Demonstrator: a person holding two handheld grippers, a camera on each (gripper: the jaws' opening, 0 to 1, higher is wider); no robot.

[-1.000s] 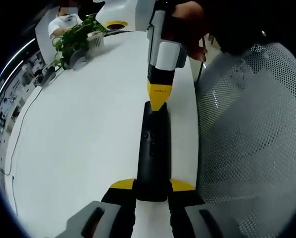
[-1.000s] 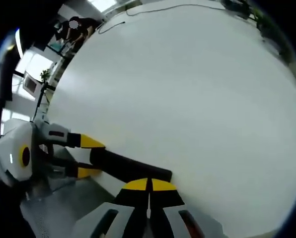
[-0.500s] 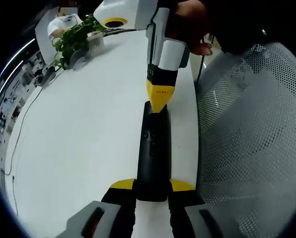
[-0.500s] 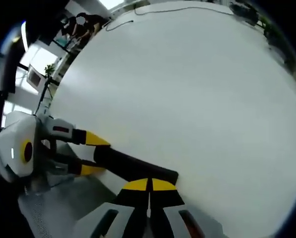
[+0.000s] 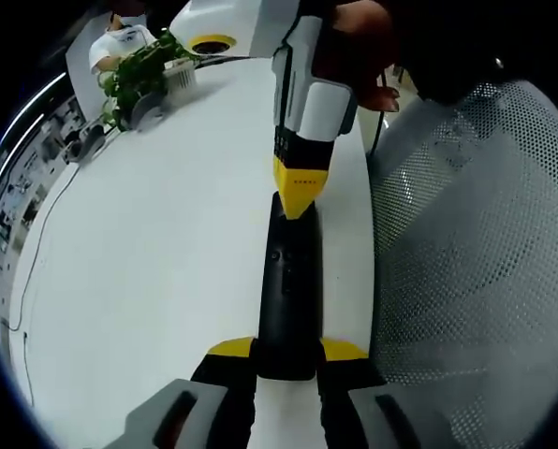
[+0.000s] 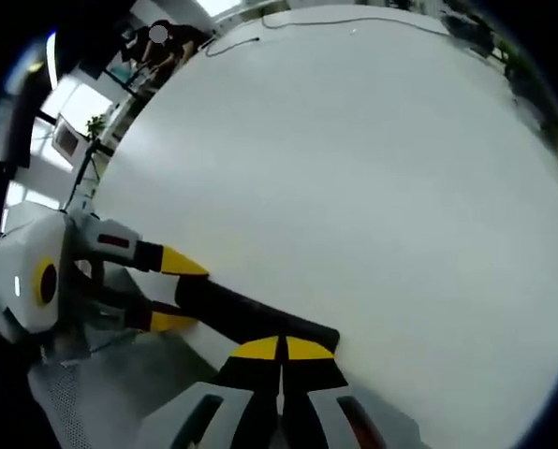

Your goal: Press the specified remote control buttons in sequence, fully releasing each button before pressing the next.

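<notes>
Left gripper view: my left claw (image 5: 286, 360) clamps the near end of a black remote control (image 5: 286, 290), which lies lengthwise on the white table (image 5: 148, 253), close to its edge. The right claw (image 5: 296, 196), held from above by a hand (image 5: 359, 47), has its yellow tips pressed together on the remote's far end. A potted plant (image 5: 143, 70) stands well apart at the table's far side, and a mesh chair (image 5: 476, 253) sits just beside the table edge.

Right gripper view: my right claw (image 6: 281, 354) is closed, empty, its tip over the remote control (image 6: 251, 313), probably touching a button, though contact itself is hidden. The left claw (image 6: 171, 290) grips the remote's other end.

The risk, as I judge it: a slanted push could skid the tip onto a neighbouring button, or tip the remote toward the edge.
</notes>
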